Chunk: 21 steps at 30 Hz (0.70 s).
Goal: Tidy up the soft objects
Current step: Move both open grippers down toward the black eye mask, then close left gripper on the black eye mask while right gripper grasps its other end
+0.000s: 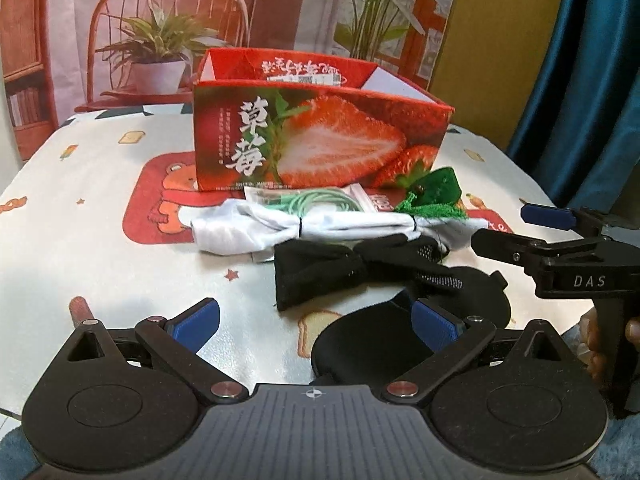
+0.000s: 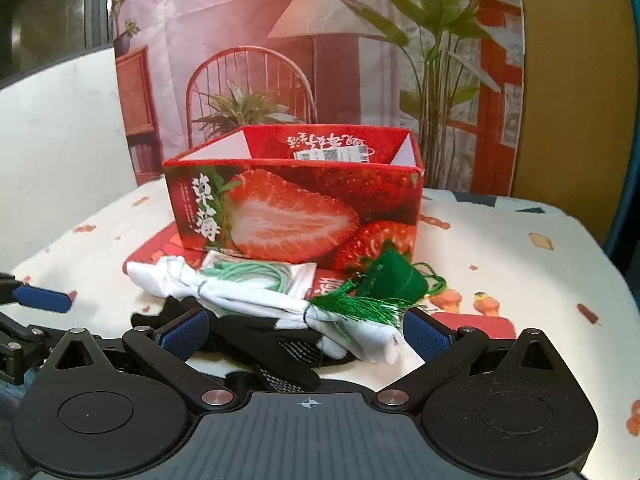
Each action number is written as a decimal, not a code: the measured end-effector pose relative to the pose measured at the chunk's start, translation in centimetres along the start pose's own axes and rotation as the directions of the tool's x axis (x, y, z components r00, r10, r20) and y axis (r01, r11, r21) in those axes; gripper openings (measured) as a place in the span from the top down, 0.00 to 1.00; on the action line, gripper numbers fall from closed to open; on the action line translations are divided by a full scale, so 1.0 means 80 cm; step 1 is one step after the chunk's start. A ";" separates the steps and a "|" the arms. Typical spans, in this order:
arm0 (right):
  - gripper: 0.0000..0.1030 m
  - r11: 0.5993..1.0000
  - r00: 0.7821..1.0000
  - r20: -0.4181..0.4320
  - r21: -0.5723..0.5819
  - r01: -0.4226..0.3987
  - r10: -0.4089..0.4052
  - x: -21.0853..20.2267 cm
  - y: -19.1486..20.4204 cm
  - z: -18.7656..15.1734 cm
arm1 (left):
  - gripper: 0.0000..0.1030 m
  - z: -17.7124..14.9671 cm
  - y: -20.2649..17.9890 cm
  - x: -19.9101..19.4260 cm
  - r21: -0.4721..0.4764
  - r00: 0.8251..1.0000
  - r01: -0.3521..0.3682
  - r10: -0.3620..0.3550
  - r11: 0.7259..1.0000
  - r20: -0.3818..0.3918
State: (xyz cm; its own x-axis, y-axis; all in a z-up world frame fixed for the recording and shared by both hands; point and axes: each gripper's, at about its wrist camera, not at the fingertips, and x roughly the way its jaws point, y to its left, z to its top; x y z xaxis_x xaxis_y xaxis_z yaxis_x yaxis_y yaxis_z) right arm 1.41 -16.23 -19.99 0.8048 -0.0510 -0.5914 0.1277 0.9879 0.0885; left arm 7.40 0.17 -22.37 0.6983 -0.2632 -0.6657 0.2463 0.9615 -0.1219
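Observation:
An open red strawberry box [image 1: 316,136] [image 2: 296,208] stands on the table. In front of it lie a white tied cloth [image 1: 256,228] [image 2: 256,300], a bag of green cord [image 1: 316,202] [image 2: 256,274], a green tasselled pouch [image 1: 436,190] [image 2: 388,280], black gloves [image 1: 332,270] [image 2: 276,340] and a black eye mask [image 1: 372,340]. My left gripper [image 1: 316,320] is open and empty, with the eye mask between its fingers. My right gripper [image 2: 306,334] is open and empty over the gloves and white cloth; it also shows in the left wrist view [image 1: 516,228].
The table has a white cartoon-print cloth [image 1: 120,184] [image 2: 520,264]. A printed backdrop with chair and plants [image 2: 320,60] hangs behind. A blue curtain [image 1: 592,80] hangs on the right. The left gripper's finger shows at the left edge of the right wrist view [image 2: 42,298].

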 end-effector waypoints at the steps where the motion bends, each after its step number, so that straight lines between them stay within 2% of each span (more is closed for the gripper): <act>1: 0.00 1.000 1.000 -0.005 -0.004 0.005 -0.005 0.000 0.000 -0.002 | 0.00 0.000 0.001 0.002 -0.003 1.000 0.003 -0.003 1.000 -0.003; 13: 0.00 1.000 0.993 -0.119 0.003 0.005 -0.004 0.028 0.002 -0.031 | 0.00 -0.011 0.020 0.028 -0.083 0.996 0.011 -0.018 0.997 -0.082; 21: 0.00 1.000 0.985 -0.175 0.013 0.018 -0.016 0.038 -0.003 -0.037 | 0.02 -0.013 0.011 0.033 -0.046 0.994 0.044 -0.048 0.998 -0.097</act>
State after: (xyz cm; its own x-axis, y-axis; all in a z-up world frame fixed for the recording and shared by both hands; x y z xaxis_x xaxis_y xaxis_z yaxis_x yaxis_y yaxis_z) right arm 2.08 -16.16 -24.20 0.6891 -0.0401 -0.7236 0.1498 0.9848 0.0881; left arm 8.77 0.38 -25.00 0.6171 -0.3001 -0.7274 0.2454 0.9517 -0.1845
